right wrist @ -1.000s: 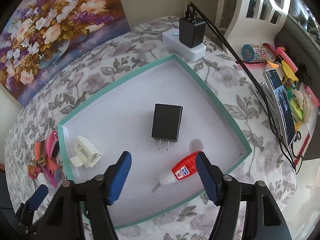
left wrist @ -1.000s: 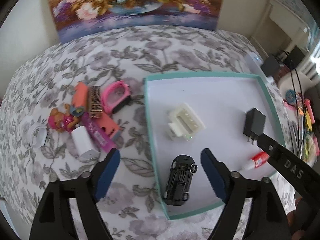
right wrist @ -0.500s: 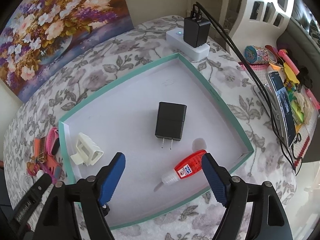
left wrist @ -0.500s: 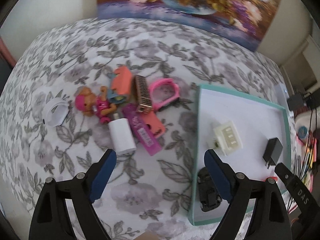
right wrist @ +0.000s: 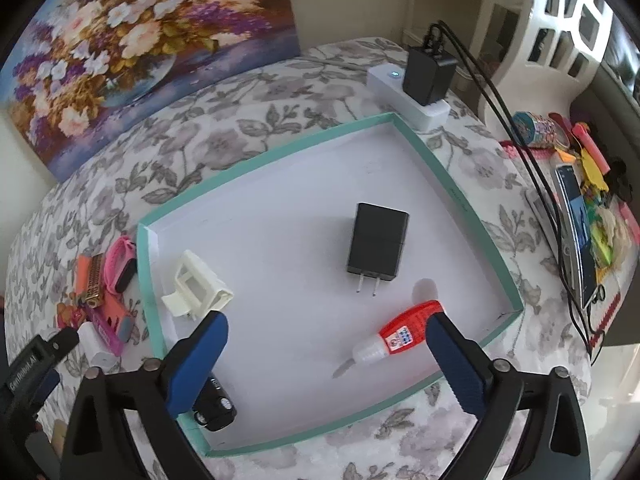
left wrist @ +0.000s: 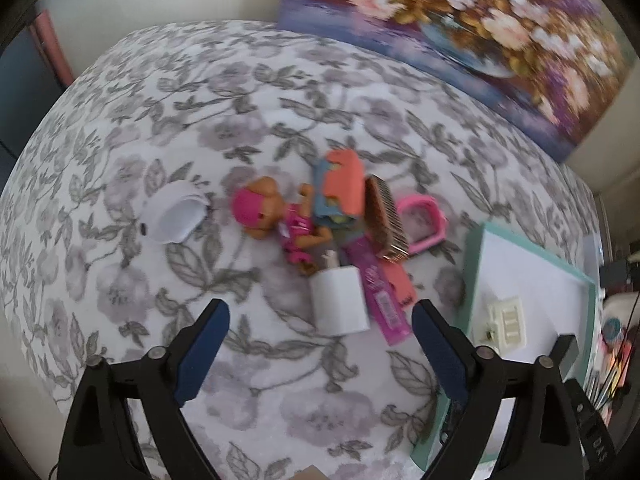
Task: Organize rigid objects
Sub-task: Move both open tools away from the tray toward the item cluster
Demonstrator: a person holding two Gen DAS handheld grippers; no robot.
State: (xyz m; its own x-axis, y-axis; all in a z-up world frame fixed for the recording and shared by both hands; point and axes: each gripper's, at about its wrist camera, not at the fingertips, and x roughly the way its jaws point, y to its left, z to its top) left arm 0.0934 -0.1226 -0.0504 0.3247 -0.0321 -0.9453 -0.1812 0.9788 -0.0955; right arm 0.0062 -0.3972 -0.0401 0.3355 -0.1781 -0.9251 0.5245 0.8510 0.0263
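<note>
**Both grippers wide over tray and toy pile**

While pointing steeply down at the flowered cloth point(left wrist: 168, 92), left gripper point(left wrist: 320, 322): 2 blue-padded jaws spread wide and just opened further, nothing between them but patterned fabric. Just beyond the pads, smooth white charger block point(left wrist: 340, 300), then flat magenta wrapper point(left wrist: 380, 296), orange slab point(left wrist: 346, 184), ribbed metallic harmonica point(left wrist: 386, 220), plastic doll point(left wrist: 276, 220) in pink, rounded pink watch band point(left wrist: 424, 220). Apart to the left, white ring-shaped cap point(left wrist: 176, 216).

Over the teal-rimmed tray point(right wrist: 452, 184), right gripper point(right wrist: 324, 350): jaws released, just swung out wide, gripping nothing. Beside the right pad, on the matte white floor, red glue bottle point(right wrist: 404, 330) with tapered nozzle; under the left pad, glossy black toy car point(right wrist: 218, 404). Farther in, cream ribbed connector point(right wrist: 196, 288) and boxy black plug adapter point(right wrist: 378, 244), 2 prongs toward the camera. Beyond the rim, white power strip point(right wrist: 408, 96) and flower painting point(right wrist: 140, 44).
</note>
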